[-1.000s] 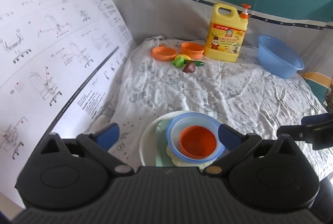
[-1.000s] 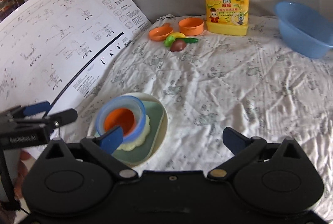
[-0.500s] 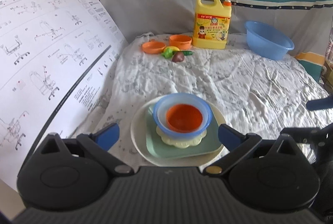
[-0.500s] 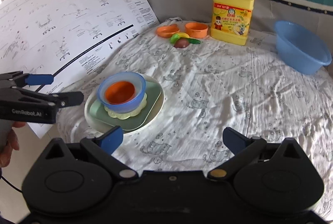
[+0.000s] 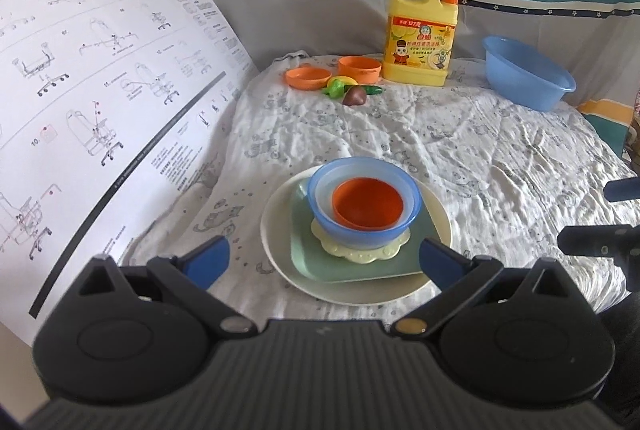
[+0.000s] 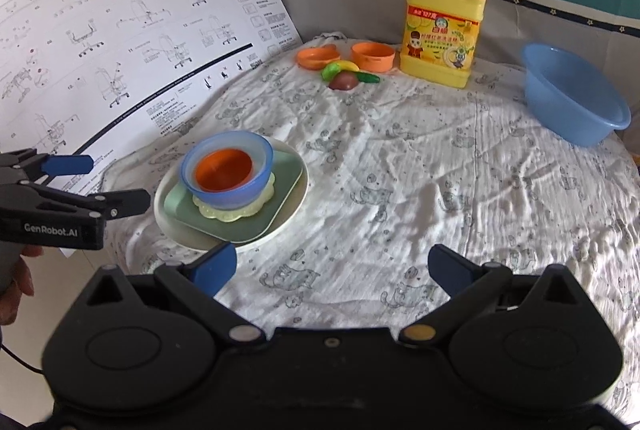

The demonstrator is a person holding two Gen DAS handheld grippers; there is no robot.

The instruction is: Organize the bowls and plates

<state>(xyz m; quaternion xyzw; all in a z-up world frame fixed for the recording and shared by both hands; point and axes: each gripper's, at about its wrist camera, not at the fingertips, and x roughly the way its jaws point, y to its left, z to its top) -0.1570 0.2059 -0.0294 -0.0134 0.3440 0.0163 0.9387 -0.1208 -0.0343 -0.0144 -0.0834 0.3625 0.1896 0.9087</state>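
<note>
Stack looks finished: small orange plastic bowl [image 5: 368,204] nested in translucent blue plastic bowl [image 5: 366,230], on scalloped pale-yellow saucer [image 5: 362,252], on square green plate [image 5: 304,250], on round cream plate [image 5: 276,250], near front edge of cloth-covered tabletop [image 6: 440,170]. Your left gripper [image 5: 324,260] jaws wide apart, empty, just before stack. Your right gripper [image 6: 332,264] jaws likewise apart, empty, right of stack. Judged next: two orange dishes [image 5: 308,77] behind stack, beside yellow detergent jug [image 5: 420,38], if they belong; long reach needed.

Support: table under wrinkled white printed cloth [image 6: 420,166]. Landmark: yellow detergent jug [image 6: 440,30], standing at far edge. Left of jug: orange bowl [image 6: 373,56], orange dish [image 6: 318,56], toy produce [image 6: 346,75]. Right: blue basin [image 6: 572,106]. Nearer, leftward: cream plate [image 6: 176,226] bearing stacked dishes.
</note>
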